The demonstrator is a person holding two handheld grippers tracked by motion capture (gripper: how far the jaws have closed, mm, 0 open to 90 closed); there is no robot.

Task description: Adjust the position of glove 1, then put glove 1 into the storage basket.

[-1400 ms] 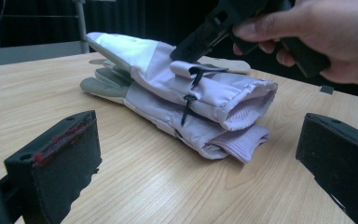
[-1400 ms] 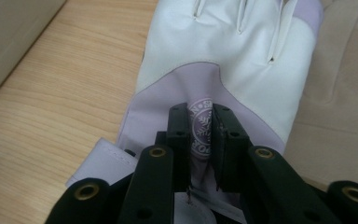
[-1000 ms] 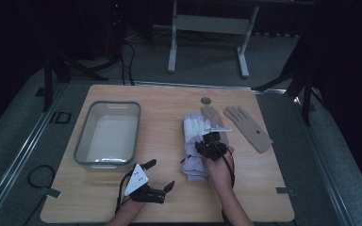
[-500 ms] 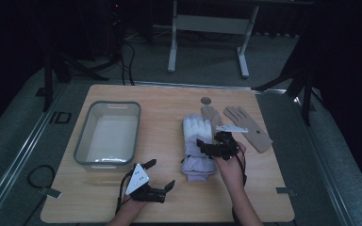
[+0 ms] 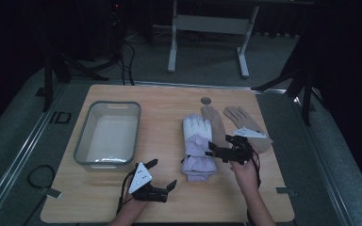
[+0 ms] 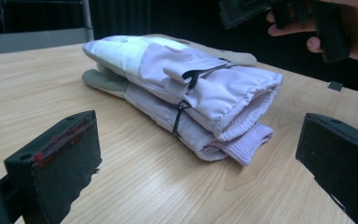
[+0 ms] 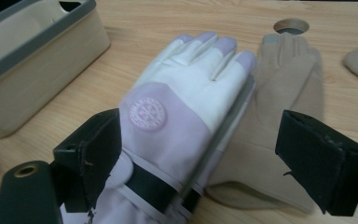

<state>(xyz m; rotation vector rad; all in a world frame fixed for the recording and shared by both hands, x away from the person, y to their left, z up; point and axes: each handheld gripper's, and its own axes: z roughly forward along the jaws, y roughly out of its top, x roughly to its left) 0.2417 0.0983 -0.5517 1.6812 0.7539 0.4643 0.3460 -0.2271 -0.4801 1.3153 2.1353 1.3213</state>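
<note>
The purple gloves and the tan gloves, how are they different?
The purple gloves are puffy, lilac and white, and stacked one on top of the other. The tan gloves are thin, flat and plain beige, lying side by side. The purple pair has a round badge and black straps; the tan pair shows none. Both pairs lie on the wooden table, fingers pointing away from the person.

Count on the table: 4 gloves in all. 2 are white-and-lilac gloves (image 5: 197,149), stacked 1 on the other, lying just left of the right gripper (image 5: 218,151) and ahead-right of the left gripper (image 5: 162,175). 2 are tan gloves (image 5: 245,127), lying flat just beyond the right gripper. 1 grey-rimmed bin (image 5: 107,134) stands beyond the left gripper. Grippers in hand: 2.
</note>
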